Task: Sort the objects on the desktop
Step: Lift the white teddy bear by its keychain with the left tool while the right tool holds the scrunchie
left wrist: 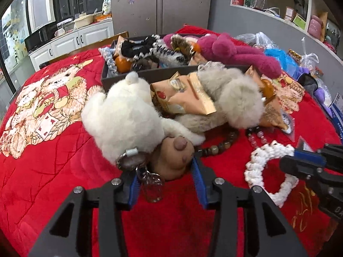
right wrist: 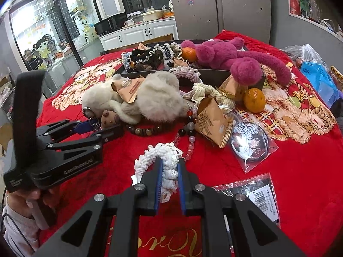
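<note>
White crochet scrunchie [right wrist: 163, 165] is pinched in the right tongs [right wrist: 169, 167], lying on the red cloth just in front of the plush heap [left wrist: 137, 115]. The left tongs [left wrist: 165, 167] stand spread around the brown bear charm [left wrist: 173, 156], pads not pressing. Next, I judge: lift the scrunchie to the box [left wrist: 128, 78] behind the heap.

"GenRobot.AI" on left gripper [right wrist: 111, 128] body (other print illegible).
</note>
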Motion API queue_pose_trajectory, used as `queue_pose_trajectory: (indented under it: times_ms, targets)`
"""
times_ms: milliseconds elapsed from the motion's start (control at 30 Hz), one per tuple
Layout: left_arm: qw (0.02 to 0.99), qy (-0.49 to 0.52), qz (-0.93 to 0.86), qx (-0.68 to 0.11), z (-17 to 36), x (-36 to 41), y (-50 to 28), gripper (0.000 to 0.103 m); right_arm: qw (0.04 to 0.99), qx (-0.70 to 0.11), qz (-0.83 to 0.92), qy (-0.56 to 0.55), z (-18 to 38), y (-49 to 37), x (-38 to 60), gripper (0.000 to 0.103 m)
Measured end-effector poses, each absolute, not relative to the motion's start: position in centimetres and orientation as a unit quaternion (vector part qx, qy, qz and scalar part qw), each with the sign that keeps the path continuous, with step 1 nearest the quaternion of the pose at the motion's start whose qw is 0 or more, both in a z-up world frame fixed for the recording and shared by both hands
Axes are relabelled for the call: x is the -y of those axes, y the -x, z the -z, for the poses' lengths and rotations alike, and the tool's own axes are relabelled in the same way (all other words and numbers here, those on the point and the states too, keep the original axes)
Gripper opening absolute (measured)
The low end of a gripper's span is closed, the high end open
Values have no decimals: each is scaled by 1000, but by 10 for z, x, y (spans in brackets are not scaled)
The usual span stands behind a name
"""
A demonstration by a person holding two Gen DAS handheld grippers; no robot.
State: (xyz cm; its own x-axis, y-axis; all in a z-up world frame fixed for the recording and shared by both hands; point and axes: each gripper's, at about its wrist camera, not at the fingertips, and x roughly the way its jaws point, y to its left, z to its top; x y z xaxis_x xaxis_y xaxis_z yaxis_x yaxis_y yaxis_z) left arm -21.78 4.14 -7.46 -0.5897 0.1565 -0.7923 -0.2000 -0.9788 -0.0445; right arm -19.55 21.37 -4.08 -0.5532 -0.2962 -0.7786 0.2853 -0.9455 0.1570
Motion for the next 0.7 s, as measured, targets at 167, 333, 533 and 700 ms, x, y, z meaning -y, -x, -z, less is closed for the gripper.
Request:
queue_pose_trajectory:
  times_ms: [167, 333, 533, 700]
  targets:
    - [105, 440, -892, -4, 72, -34, 216, 35, 166, 10, 880, -445, 43, 197, -216, 14]
    - [117, 424, -898, 10, 59, -29, 200, 35, 167, 8, 880, -445, 43, 196, -215, 14]
    - [157, 401, -902, 36, 30, -20, 176, 35, 169, 8, 882, -440, 39, 194, -215, 14]
    - [161, 385, -908, 40, 10, -17, 163, 35, 172, 7, 882, -438, 35, 190, -213, 14]
